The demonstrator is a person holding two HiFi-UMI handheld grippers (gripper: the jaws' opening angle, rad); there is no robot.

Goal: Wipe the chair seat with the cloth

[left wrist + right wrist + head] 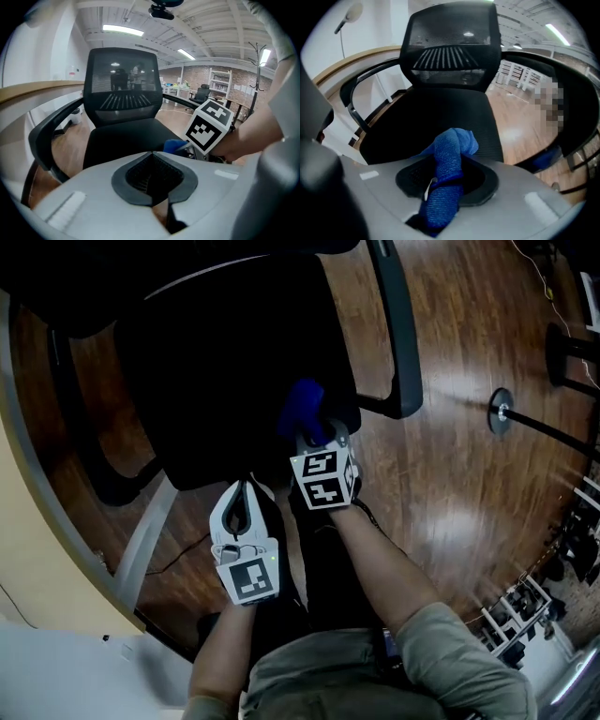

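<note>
Right gripper view: cloth (449,152) pinched in right gripper (317,434) over chair seat (440,117) front edge; left gripper (152,155) closed, empty. Bunched narrow, so likely to tug free when dragged

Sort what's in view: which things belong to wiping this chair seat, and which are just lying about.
Belongs to the job:
- blue cloth, pinched in the right gripper
- black chair seat
- left gripper, shut and empty

Just around:
- wooden floor
- curved tabletop
- coat stand
- shelving
</note>
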